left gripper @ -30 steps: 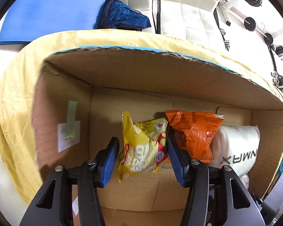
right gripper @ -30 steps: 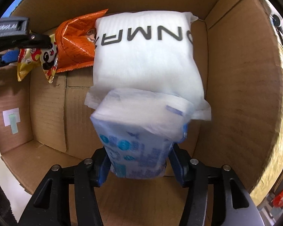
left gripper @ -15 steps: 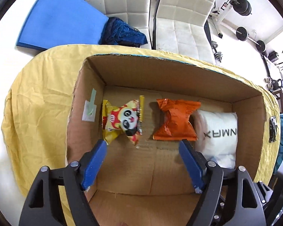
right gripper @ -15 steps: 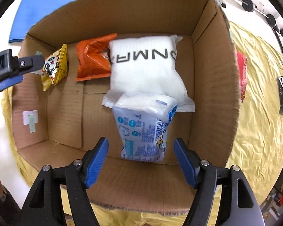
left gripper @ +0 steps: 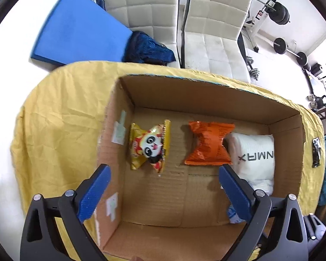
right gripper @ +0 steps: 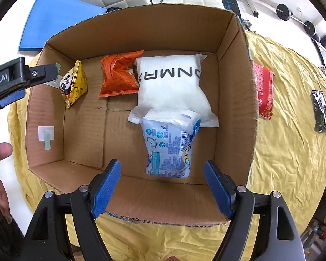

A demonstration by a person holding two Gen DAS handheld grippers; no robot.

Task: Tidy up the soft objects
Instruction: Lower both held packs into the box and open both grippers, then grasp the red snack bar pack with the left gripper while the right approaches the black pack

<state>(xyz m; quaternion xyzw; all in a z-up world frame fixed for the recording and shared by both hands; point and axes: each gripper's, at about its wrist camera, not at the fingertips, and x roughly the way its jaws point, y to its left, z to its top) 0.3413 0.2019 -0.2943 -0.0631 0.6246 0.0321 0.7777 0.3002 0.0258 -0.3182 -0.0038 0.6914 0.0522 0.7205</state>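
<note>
An open cardboard box (left gripper: pixel 206 91) (right gripper: pixel 234 87) sits on a yellow cloth. Inside lie a yellow panda snack bag (left gripper: pixel 148 146) (right gripper: pixel 72 82), an orange snack bag (left gripper: pixel 208 143) (right gripper: pixel 117 76), a white pillow pack (left gripper: pixel 255 156) (right gripper: pixel 171 82) and a blue-and-white wipes pack (right gripper: pixel 169 145) leaning on the white pack. My left gripper (left gripper: pixel 163 174) is open and empty above the box's left side. My right gripper (right gripper: pixel 162 169) is open and empty above the box's near wall, just behind the wipes pack.
On the yellow cloth (right gripper: pixel 289 141) right of the box lie a red packet (right gripper: pixel 264 91) and a black bar (right gripper: pixel 319 111). Behind the table are two white chairs (left gripper: pixel 213 30), a blue mat (left gripper: pixel 76 26), dark blue cloth (left gripper: pixel 147 50) and gym weights (left gripper: pixel 280 15).
Both grippers opened, let go of the yellow bag and the wipes pack, and rose up out of the box. The yellow bag now lies near the box's left wall.
</note>
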